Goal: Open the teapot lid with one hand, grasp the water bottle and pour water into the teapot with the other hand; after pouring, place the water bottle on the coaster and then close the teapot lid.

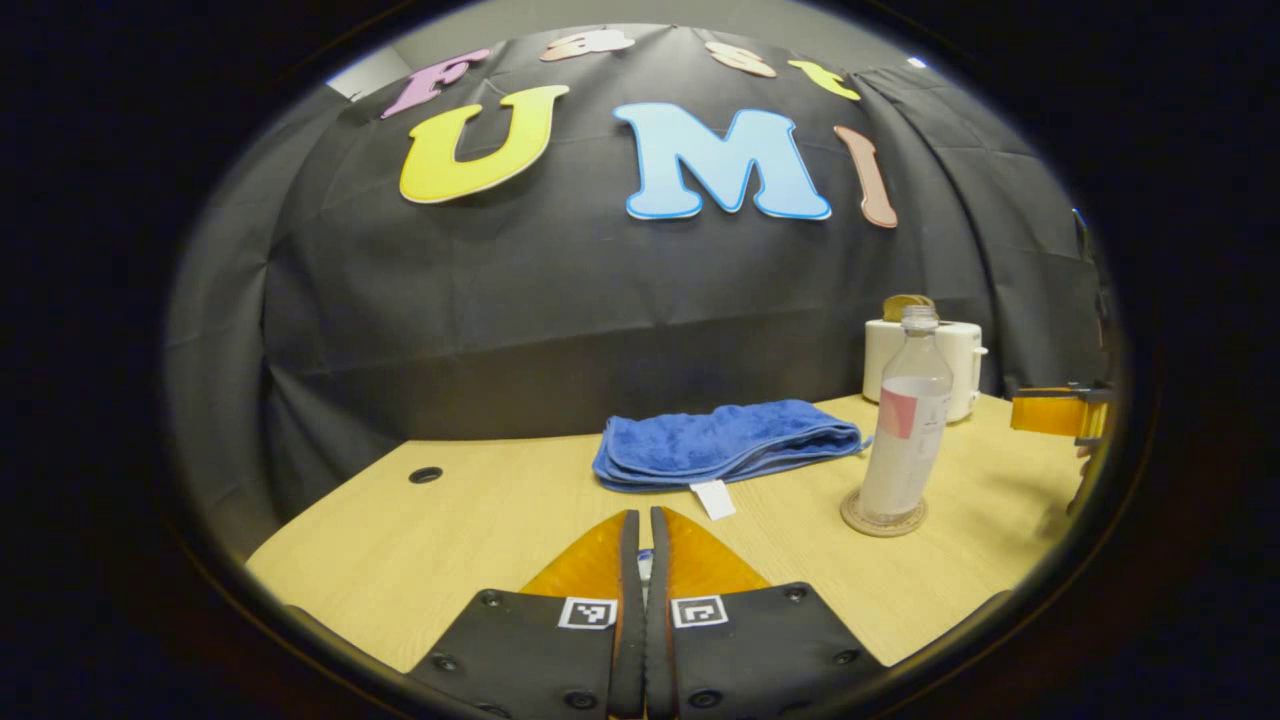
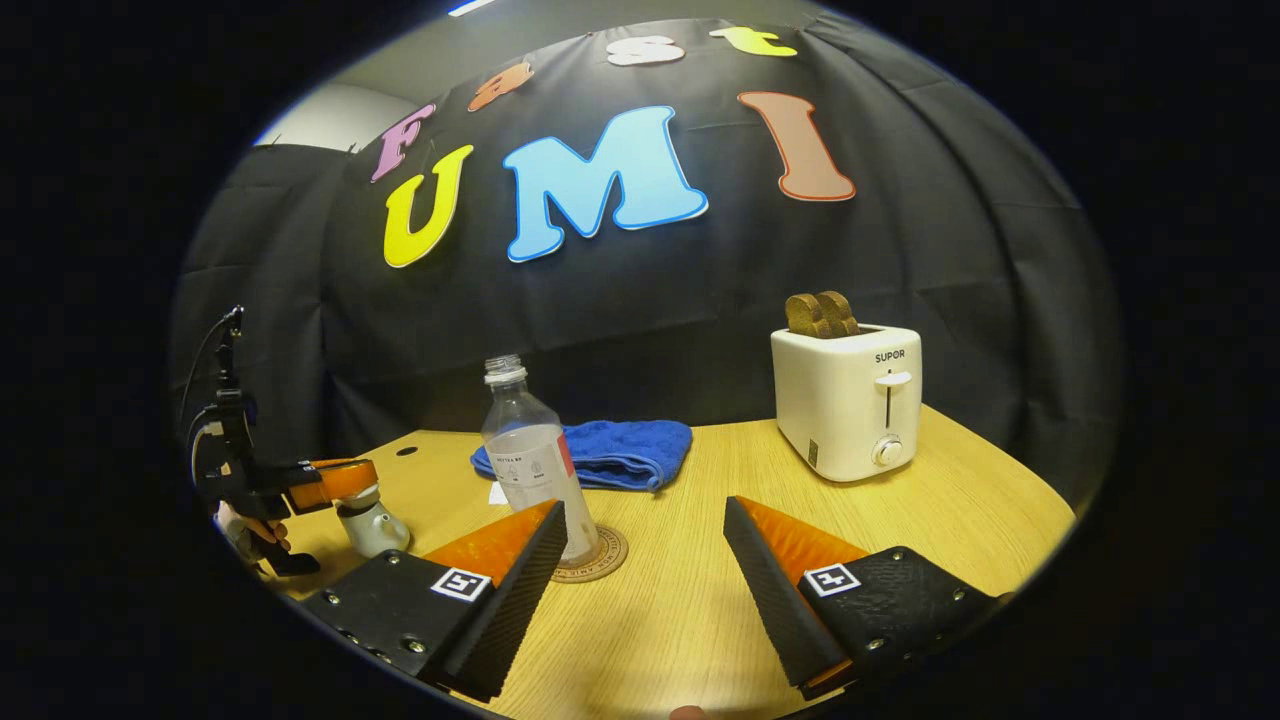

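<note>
The right hand-held gripper [image 2: 640,560] hangs released, jaws spread, near the water bottle [image 2: 535,470] on its coaster [image 2: 600,560]. The left hand-held gripper [image 1: 640,600] is clenched over the teapot [image 2: 372,525] (lid hidden); a slip could tip it.

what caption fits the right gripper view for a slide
Open right tongs back from the water bottle standing on its coaster, toaster and blue towel behind on the wooden table.
</note>
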